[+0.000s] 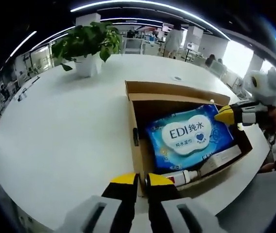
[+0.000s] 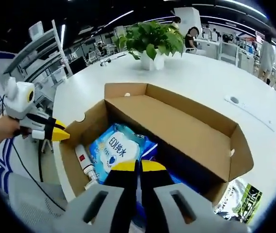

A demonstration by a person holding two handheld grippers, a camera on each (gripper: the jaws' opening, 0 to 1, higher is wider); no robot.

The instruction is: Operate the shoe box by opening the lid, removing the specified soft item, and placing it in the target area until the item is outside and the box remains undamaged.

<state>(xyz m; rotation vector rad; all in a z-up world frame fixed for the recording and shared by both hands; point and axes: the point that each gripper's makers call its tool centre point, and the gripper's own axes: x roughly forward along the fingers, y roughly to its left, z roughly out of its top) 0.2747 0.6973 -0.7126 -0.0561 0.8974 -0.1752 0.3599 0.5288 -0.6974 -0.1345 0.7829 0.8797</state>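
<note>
My left tongs (image 1: 142,179) sit with their yellow tips drawn close, only a slim gap between them and nothing held, just at the near cardboard wall of the open shoe box (image 1: 137,145). My right tongs (image 2: 138,166) are likewise narrow and hold nothing, their tips hovering over the box interior above the blue wipes pack (image 2: 112,150). That soft pack lies flat inside the box, and its white cloud-shaped label reads "EDI" with Chinese characters beside it and a small blue heart below; the finer print is too small for me to read. Beside the pack, along one wall, lies a small white bottle (image 1: 182,177) with a red label, and next to it a slim pale carton (image 1: 220,161). The box's raised flap (image 2: 177,128) stands along the far side in the right gripper view. The box rests on a broad white surface (image 1: 70,131). A potted green plant (image 1: 87,46) in a white pot stands well apart from the box, and a printed leaflet (image 2: 237,196) lies just beside one box corner. Beyond the surface are office desks, shelving and a few people.
</note>
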